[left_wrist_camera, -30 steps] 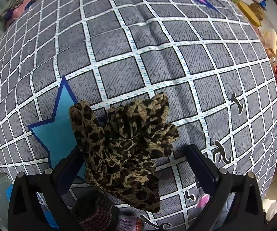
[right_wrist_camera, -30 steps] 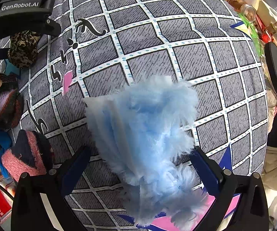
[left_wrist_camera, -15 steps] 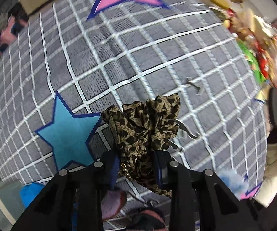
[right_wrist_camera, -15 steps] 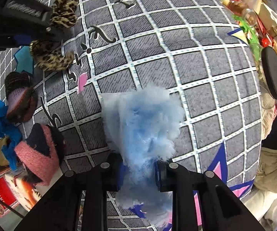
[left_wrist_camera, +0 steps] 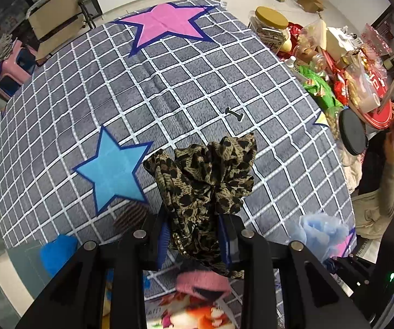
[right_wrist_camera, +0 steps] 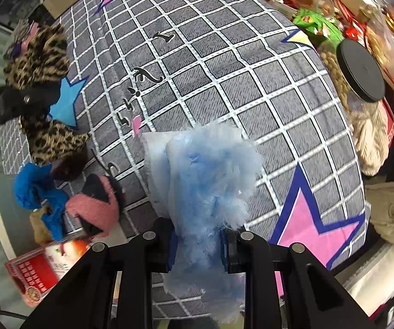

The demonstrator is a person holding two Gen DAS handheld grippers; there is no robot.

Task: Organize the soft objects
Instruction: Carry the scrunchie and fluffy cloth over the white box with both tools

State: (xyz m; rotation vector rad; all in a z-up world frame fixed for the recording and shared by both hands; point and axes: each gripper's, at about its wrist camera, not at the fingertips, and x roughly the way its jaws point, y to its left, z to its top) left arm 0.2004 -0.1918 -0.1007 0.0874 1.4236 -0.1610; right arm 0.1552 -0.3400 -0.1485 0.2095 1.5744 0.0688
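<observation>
The checked cloth (left_wrist_camera: 169, 87) covers the whole desk, and most of its middle is bare, so that is where I would judge these two pieces belong. To do the carry well, keep both claws level and lifted off the cloth until each hangs over open squares, then lower and let go only once the fabric rests on the surface; soft stuff like this sags and can drag or snag on the pile at the near edge.

The leopard scarf (left_wrist_camera: 205, 175) is clamped in the left claw (left_wrist_camera: 194, 242), its jaws pressed onto the lower bunch while the rest fans out ahead of the tips, above the cloth just right of the blue star (left_wrist_camera: 113, 168). The fluffy blue cloth (right_wrist_camera: 205, 181) is pinched the same way in the right claw (right_wrist_camera: 198, 248), spreading forward over the near right part of the desk. A pink knit hat (right_wrist_camera: 94, 208) and a bright blue rag (right_wrist_camera: 36, 189) lie at the near left edge.
</observation>
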